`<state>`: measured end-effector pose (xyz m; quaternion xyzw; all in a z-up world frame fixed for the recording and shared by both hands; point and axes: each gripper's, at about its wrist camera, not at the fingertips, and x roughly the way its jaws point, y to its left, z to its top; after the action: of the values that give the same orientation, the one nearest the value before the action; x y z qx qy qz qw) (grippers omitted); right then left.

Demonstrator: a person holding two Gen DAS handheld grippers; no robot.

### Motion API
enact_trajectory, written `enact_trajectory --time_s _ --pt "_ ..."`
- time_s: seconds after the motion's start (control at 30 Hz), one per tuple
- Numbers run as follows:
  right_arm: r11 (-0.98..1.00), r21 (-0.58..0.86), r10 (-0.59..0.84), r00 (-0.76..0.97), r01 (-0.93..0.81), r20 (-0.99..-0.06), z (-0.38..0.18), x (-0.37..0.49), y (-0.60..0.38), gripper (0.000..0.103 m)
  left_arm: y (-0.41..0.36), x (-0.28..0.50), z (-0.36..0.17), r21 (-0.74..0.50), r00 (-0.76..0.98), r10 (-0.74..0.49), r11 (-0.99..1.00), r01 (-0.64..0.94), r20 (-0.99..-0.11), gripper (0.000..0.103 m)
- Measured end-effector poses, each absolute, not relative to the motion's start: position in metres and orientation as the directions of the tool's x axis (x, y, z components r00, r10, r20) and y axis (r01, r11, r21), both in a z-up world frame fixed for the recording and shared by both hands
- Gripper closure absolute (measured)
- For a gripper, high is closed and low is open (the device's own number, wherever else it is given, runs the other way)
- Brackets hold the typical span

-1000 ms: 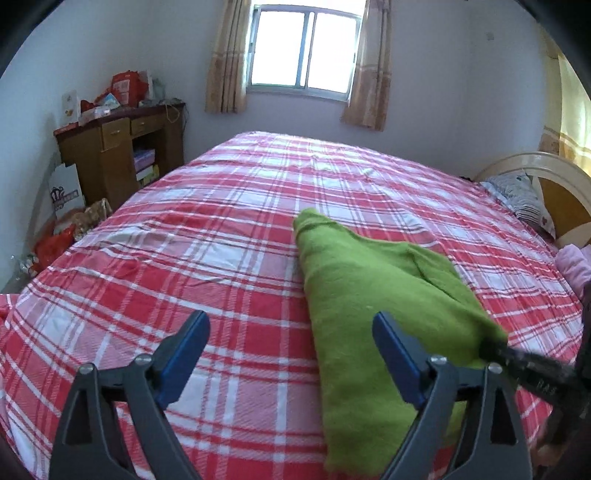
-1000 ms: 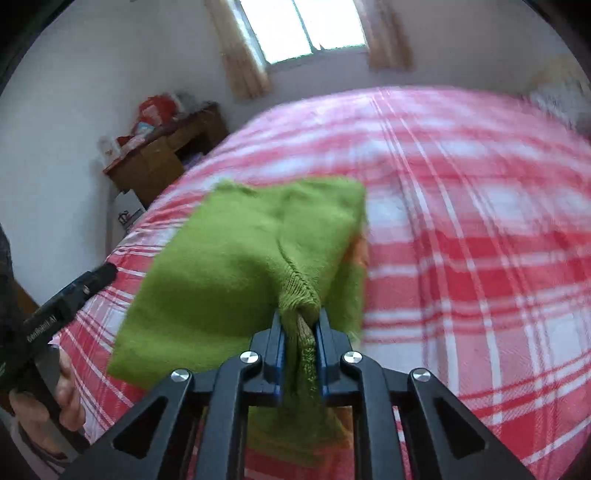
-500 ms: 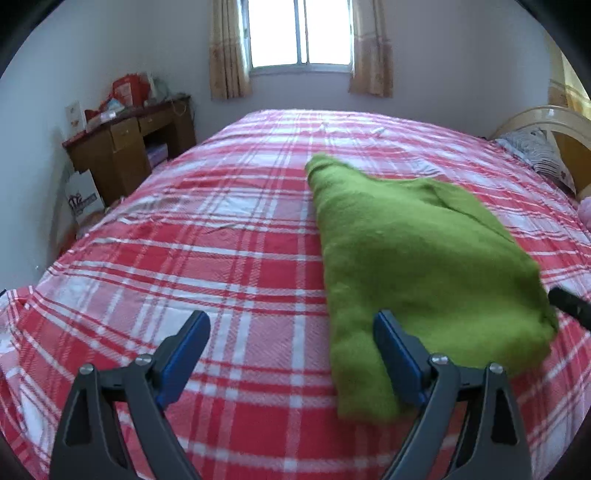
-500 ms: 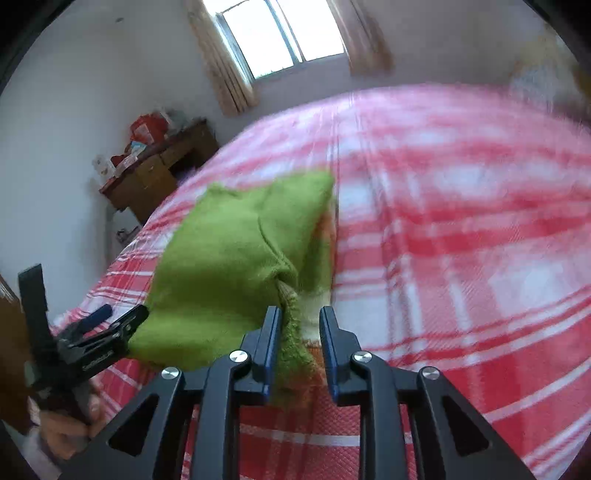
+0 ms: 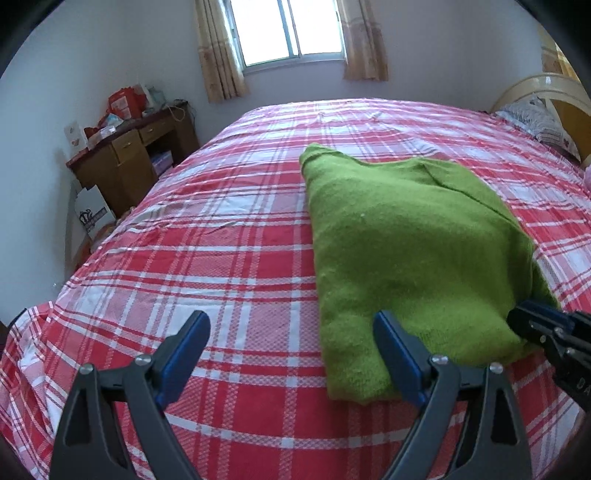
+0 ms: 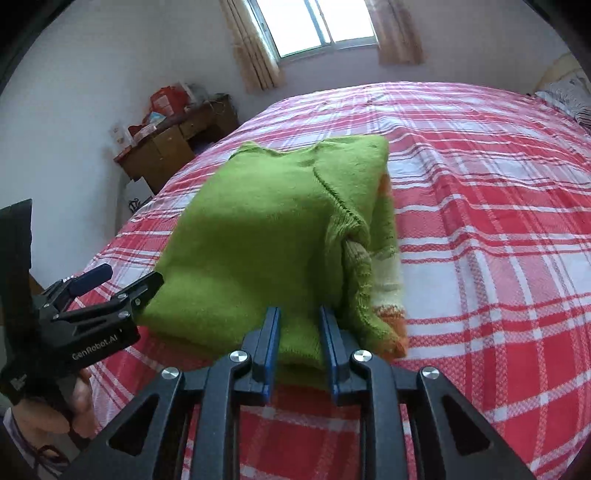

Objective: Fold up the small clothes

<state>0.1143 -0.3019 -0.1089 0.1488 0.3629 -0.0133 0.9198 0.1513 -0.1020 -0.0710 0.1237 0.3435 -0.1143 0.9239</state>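
Currently, the green sweater (image 5: 402, 240) lies folded into a compact bundle on the plaid bedspread (image 5: 229, 258), toward the near edge of the bed, with its long axis running from that near edge away toward the window (image 5: 288, 29). The right gripper (image 6: 299, 343) is the nearer tool: the sweater's near edge sits directly ahead of it and appears in the gap between its fingers, which stand moderately apart and are not pressing the knit. From this angle, it is uncertain whether the pads touch the fabric or merely frame it. A striped orange and cream part (image 6: 388, 280) of the garment protrudes from the bundle's right side, just beside the right finger. The left gripper (image 5: 291, 354) is held low and level over the bedspread, pointing along the bed, with its fingers spread wide and holding nothing; the sweater lies ahead and to its right, its near left corner just beyond the right fingertip. In the right wrist view, the left gripper's tip sits close against the bundle's left near corner. The folding appears largely complete. Any further fold or tuck would turn on the right gripper, since it already faces the open edge squarely. The wooden desk (image 5: 133, 162) stands well apart, beside the far wall.
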Motion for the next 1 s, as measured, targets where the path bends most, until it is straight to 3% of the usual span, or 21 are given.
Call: enact_trajectory --time_s 0.2,0.47,0.63,0.73,0.93,1.0 --pt "0.969 0.224 0.081 0.724 0.103 -0.685 -0.093 0.094 -0.3 0.08 -0.087 0.144 -0.06 0.107 0.734 -0.164 0.945 0.308 -0.66 0.011" --pt "0.967 0.227 0.029 0.827 0.12 -0.561 -0.039 0.102 -0.323 0.08 -0.078 0.178 -0.034 -0.062 0.74 -0.252 0.96 0.274 -0.623 0.007" --pt "0.969 0.214 0.033 0.792 0.125 -0.61 -0.055 0.155 -0.328 0.08 -0.102 0.201 -0.044 -0.042 0.74 -0.236 0.962 0.271 -0.63 0.007" --pt "0.966 0.216 0.042 0.731 0.146 -0.681 -0.09 0.184 -0.335 0.08 -0.114 0.213 -0.067 -0.007 0.698 -0.202 0.963 0.271 -0.687 0.007" --pt "0.947 0.295 0.1 0.752 0.129 -0.651 -0.086 0.178 -0.351 0.079 -0.105 0.216 -0.072 -0.037 0.68 -0.258 0.946 0.321 -0.686 0.002" --pt "0.922 0.348 0.08 0.796 0.169 -0.6 -0.079 0.163 -0.364 0.064 -0.098 0.219 -0.062 -0.088 0.685 -0.304 0.939 0.332 -0.663 0.003"
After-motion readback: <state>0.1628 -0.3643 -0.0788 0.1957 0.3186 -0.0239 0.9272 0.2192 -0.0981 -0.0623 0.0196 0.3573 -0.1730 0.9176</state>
